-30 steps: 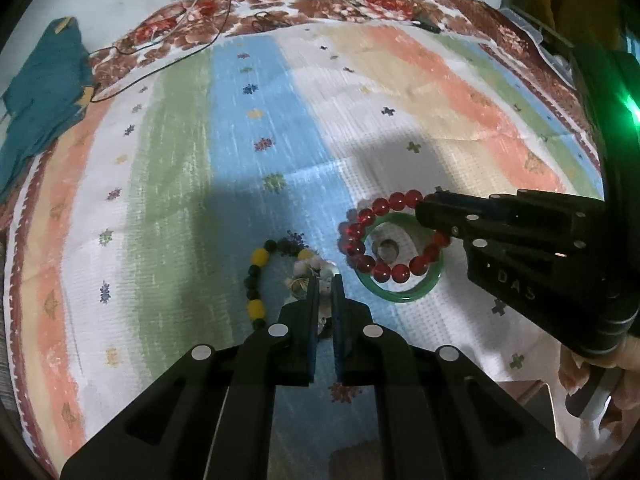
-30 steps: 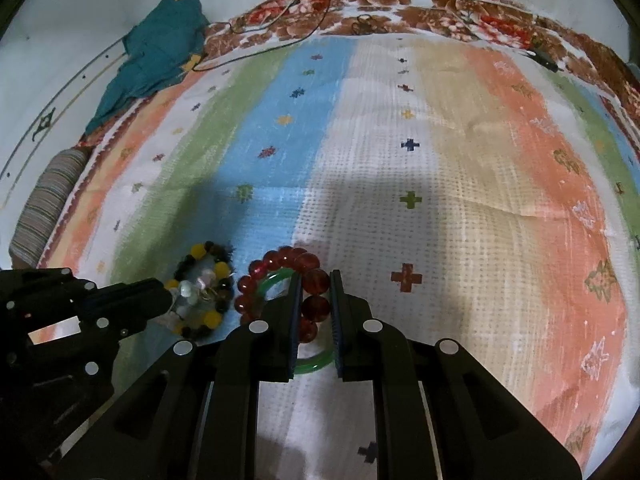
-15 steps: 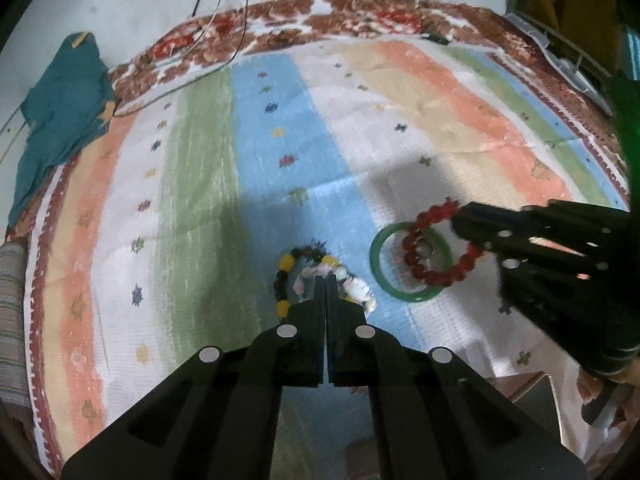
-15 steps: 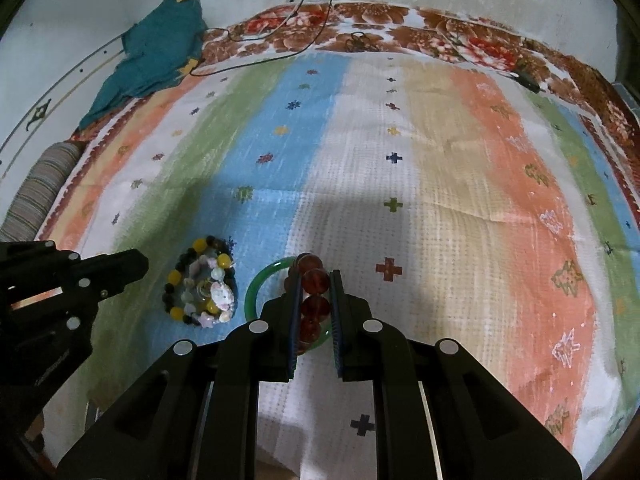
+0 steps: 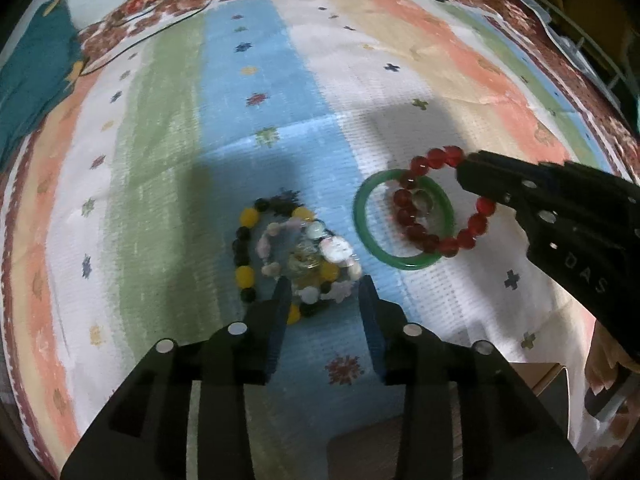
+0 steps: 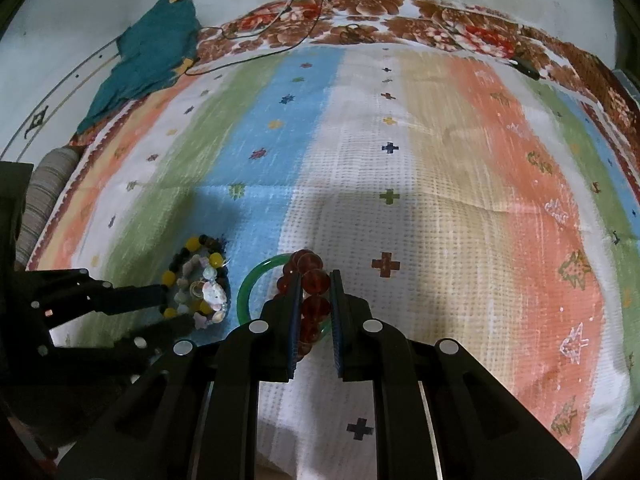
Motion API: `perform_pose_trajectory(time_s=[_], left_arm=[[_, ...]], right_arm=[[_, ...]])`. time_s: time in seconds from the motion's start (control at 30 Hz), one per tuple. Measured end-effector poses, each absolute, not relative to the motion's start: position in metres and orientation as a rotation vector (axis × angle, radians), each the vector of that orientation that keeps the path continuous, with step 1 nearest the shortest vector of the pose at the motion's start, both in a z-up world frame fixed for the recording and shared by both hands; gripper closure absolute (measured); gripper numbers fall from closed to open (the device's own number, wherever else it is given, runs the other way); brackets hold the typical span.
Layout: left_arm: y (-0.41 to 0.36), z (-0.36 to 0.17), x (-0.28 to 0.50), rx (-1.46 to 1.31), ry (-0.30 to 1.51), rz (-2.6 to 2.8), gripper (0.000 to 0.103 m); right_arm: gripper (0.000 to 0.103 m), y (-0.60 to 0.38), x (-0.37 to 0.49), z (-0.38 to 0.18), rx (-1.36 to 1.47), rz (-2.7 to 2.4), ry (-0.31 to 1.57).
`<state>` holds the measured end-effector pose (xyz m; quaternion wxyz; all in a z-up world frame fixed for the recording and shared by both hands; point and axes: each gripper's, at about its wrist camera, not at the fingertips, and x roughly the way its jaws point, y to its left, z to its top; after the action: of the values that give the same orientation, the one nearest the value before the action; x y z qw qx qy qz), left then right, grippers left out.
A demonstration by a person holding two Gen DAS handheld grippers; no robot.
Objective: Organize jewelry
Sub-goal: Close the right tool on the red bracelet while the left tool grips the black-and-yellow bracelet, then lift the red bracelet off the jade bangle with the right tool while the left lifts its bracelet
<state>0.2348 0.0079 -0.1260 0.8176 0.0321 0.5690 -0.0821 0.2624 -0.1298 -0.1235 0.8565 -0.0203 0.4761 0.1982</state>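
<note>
The red bracelet [image 6: 314, 282] is clamped in the right gripper [image 6: 316, 280] at centre frame, over the green bangle [image 5: 402, 220]. The left gripper [image 5: 324, 292] is held wide before the bead pile [image 5: 296, 256], lower centre.

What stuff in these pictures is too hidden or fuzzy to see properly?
- Left wrist view: the small object inside the green bangle is too blurred to identify.
- Left wrist view: part of the red bead bracelet is hidden behind the right gripper.
- Right wrist view: the lower bangle is covered by the right gripper's fingers.
- Both views: the pale pieces in the shell and bead pile blur together.
</note>
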Motion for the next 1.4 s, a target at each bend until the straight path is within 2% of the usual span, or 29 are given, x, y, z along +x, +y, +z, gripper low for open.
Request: perform_pose_trajectory(time_s=[0.43,0.53,0.63,0.9,1.4], left_arm=[[-0.010,-0.144,0.242,0.171,1.259,-0.188,0.065],[-0.008,-0.144,0.243,0.173,1.255,-0.173,0.083],[-0.007,-0.143,0.243,0.172,1.251,-0.171,0.089],[-0.003,-0.141,0.241,0.153,1.241,-0.167,0.090],[0.018,-0.099,0.229,0.096,1.140,-0.098,0.090]], right_arm=[[0.089,-0.131,0.265,-0.127,-0.030,0.419,1.007],[0.089,-0.132,0.267,-0.129,-0.027,0.417,1.011],[0.089,-0.133,0.269,-0.131,-0.023,0.413,1.015],[0.089,-0.133,0.268,-0.130,-0.025,0.417,1.013],[0.089,-0.131,0.247,-0.112,-0.073,0.411,0.984]])
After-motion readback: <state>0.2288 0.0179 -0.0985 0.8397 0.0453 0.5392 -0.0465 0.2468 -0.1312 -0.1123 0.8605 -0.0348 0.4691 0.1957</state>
